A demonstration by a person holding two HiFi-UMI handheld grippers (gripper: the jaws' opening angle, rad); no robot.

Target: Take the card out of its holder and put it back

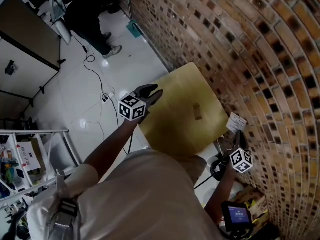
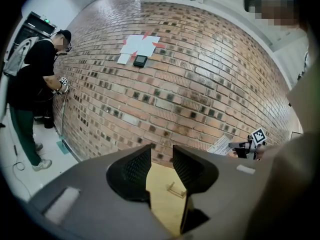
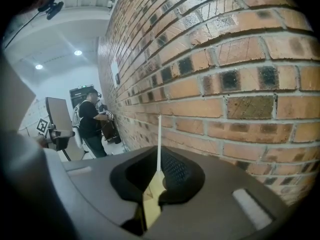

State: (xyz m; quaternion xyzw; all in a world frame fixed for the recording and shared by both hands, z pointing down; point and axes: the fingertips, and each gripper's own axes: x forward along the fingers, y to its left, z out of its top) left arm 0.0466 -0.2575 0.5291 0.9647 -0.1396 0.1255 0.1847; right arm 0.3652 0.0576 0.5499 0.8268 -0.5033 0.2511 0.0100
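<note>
A small wooden card holder (image 1: 197, 111) stands empty near the middle of the yellow table (image 1: 175, 129), which sits against the brick wall. My right gripper (image 1: 237, 135) is off the table's right edge, shut on a white card (image 1: 236, 122) held upright near the wall. In the right gripper view the card (image 3: 159, 139) shows edge-on as a thin white line pinched between the jaws of that gripper (image 3: 159, 170). My left gripper (image 1: 152, 92) hovers open over the table's left edge with nothing in it. Its own view frames the holder (image 2: 176, 189) between the open jaws of the left gripper (image 2: 161, 156), with the card (image 2: 222, 145) far right.
A brick wall (image 1: 240, 49) runs along the table's far side, with papers and a small device (image 2: 140, 60) fixed to it. A person in black (image 2: 35, 79) stands by the wall farther off. Cables (image 1: 95, 76) lie on the white floor, and a shelf rack (image 1: 30, 154) stands at left.
</note>
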